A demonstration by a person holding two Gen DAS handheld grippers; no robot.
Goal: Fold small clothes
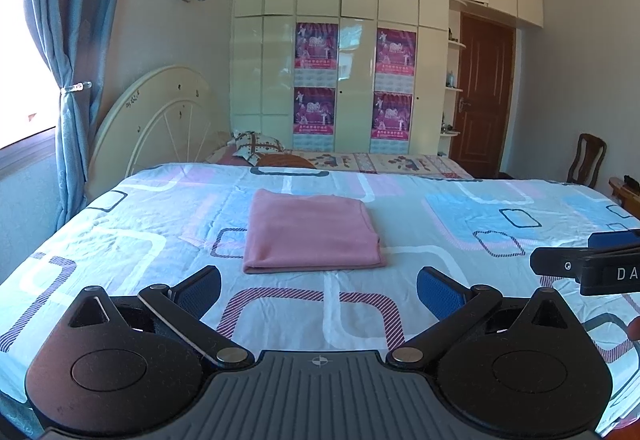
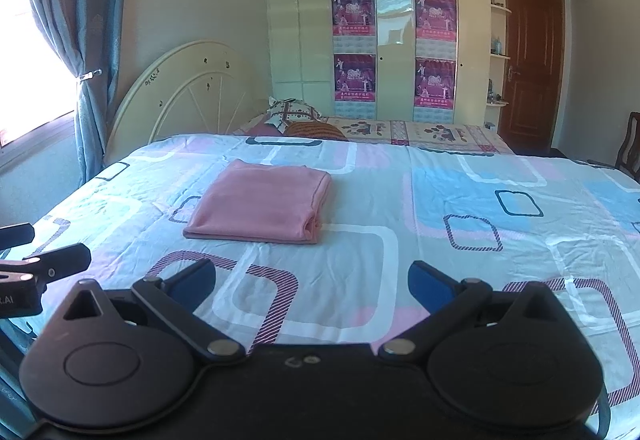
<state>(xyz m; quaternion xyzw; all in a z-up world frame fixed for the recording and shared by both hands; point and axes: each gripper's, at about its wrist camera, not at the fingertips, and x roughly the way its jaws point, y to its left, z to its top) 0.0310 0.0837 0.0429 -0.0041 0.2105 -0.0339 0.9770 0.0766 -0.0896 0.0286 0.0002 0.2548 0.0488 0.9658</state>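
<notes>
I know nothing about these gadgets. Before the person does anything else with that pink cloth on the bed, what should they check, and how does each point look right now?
1. Pink cloth folded into a neat rectangle: ok.
2. Cloth lying flat on the bedsheet, nothing on top of it: ok.
3. Left hand-held gripper open and empty: ok.
4. Right hand-held gripper open and empty: ok.
5. Both grippers clear of the cloth, on its near side: ok.
6. More clothes waiting to be folded: cannot tell; none show on the sheet in either view.
</notes>
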